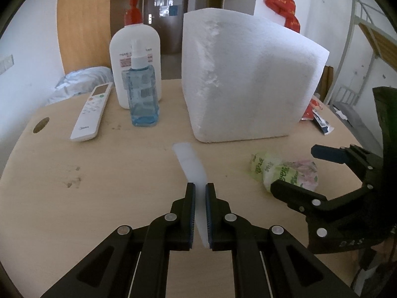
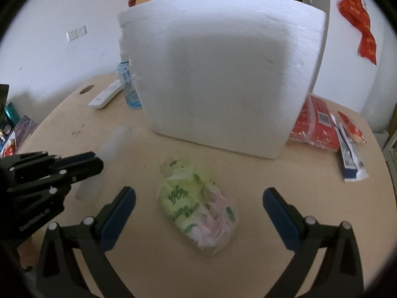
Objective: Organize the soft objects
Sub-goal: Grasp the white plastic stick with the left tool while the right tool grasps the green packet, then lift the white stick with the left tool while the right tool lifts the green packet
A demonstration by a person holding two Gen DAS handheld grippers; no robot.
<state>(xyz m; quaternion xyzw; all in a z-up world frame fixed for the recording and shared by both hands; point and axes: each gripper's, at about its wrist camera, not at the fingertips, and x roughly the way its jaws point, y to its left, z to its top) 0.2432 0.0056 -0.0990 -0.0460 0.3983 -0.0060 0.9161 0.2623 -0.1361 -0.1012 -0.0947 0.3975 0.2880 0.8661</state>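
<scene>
A large white foam block (image 1: 248, 79) stands upright on the wooden table (image 1: 99, 186); it also fills the middle of the right wrist view (image 2: 218, 79). My left gripper (image 1: 200, 193) is shut on a thin white foam strip (image 1: 189, 164), which lies flat and points toward the block. The strip also shows in the right wrist view (image 2: 109, 154), under my left gripper (image 2: 96, 164). A green and pink plastic-wrapped soft pack (image 2: 198, 203) lies between the open fingers of my right gripper (image 2: 198, 196). In the left wrist view the pack (image 1: 285, 171) is partly hidden by my right gripper (image 1: 292, 168).
A white pump bottle with a red top (image 1: 134, 59), a blue bottle (image 1: 142, 94) and a white remote (image 1: 91, 111) stand at the back left. Red packets (image 2: 315, 126) and a blue-white box (image 2: 349, 154) lie right of the block. A round hole (image 1: 41, 125) is at the table's left edge.
</scene>
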